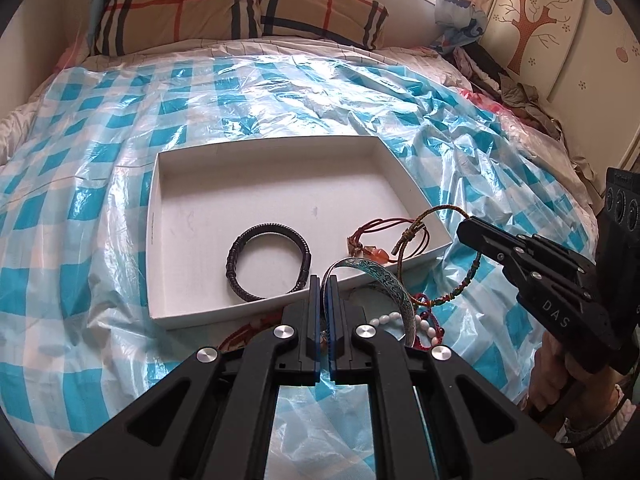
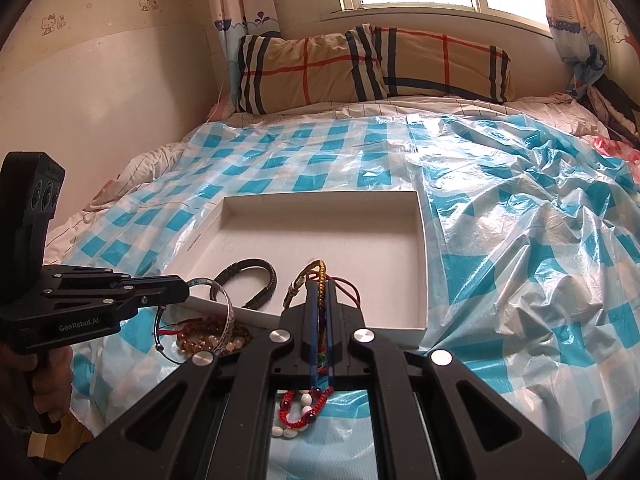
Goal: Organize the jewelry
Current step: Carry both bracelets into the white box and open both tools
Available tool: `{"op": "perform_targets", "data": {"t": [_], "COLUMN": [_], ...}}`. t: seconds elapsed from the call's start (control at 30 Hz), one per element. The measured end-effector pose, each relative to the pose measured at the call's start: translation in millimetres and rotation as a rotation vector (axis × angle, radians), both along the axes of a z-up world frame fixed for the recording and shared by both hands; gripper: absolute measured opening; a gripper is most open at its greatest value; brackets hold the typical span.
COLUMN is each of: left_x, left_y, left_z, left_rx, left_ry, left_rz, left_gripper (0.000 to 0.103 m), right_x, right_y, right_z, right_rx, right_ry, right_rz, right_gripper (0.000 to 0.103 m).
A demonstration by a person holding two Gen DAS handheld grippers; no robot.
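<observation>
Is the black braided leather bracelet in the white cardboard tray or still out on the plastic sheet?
In the tray. The black braided leather bracelet lies flat on the floor of the white cardboard tray, near its front wall, untouched by either gripper.

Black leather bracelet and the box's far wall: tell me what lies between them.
Nothing: from the black leather bracelet to the white box's far wall, the floor is bare. Both wrist views show it.

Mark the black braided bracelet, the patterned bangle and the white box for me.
black braided bracelet (image 1: 267, 266), left wrist view, its left braided side.
patterned bangle (image 1: 394, 288), left wrist view, blue-patterned band beyond the fingers.
white box (image 1: 280, 146), left wrist view, far wall.
</observation>
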State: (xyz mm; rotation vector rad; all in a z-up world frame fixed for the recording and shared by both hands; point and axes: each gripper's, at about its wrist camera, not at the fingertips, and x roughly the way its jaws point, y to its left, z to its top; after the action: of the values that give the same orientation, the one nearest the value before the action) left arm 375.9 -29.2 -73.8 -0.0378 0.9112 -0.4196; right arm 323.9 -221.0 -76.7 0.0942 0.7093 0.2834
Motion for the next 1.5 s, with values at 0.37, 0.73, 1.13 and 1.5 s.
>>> {"op": "perform_targets", "data": {"t": [0.37,0.73,1.13,1.5], "left_x": [25,61,83,72], "left_y": [-7,-9,-5,6], "left_z": [-5,-27,-55,-50], "left_rx": [-0.007,0.001,0.035,0.045], "left_ry": [-0.009,0.004,0.053,0.051], "left_rz": [0.02,0.068,0.113,0.145], "left_gripper": [0.002,0.003,0.003,0.004], "right_x": [30,65,87,58], "right_y": [2,-5,-7,-14], "right_z": [-7,-35,-62,-46], "right_rx": [0.0,0.02,0.011,0.004], "right_ry": [-0.014,0.026,0.127,0.107], "right_rz": [0.0,-0.035,-0.058,-0.065], "right_gripper": [0.004,0.004,0.025,0.029]}}
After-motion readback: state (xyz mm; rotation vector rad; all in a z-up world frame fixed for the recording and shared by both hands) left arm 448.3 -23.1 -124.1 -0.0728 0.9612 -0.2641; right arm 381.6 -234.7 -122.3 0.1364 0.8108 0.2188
